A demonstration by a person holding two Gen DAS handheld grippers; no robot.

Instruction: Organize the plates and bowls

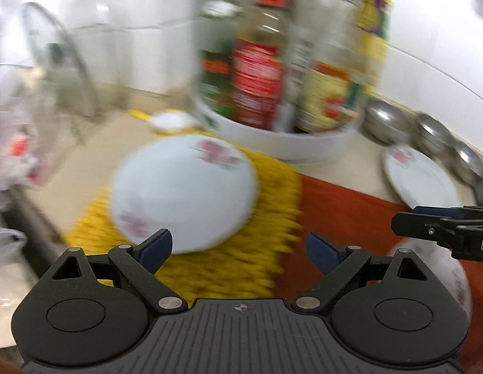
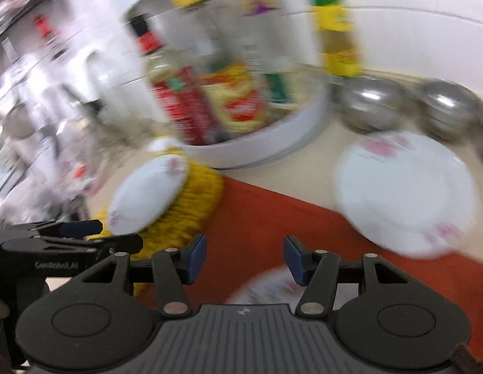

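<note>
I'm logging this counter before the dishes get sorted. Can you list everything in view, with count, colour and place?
Plate on yellow mat: one, white with pink flowers, left of centre.
Plate by the steel bowls: one, white with pink flowers, partly on the red mat, right side.
Floral dish: one, white and pink, near edge, mostly hidden.
Yellow mat: one, woven, under the left plate.
Red mat: one, beside the yellow mat.
Round tray: one, white, behind the mats, holding bottles; count unclear from blur.
Steel bowls: at least two, silver, upside down, back right.
Glass lid: one, clear, far left.
Left gripper: black, jaws wide, nothing between.
Right gripper: black, jaws apart, nothing between.
</note>
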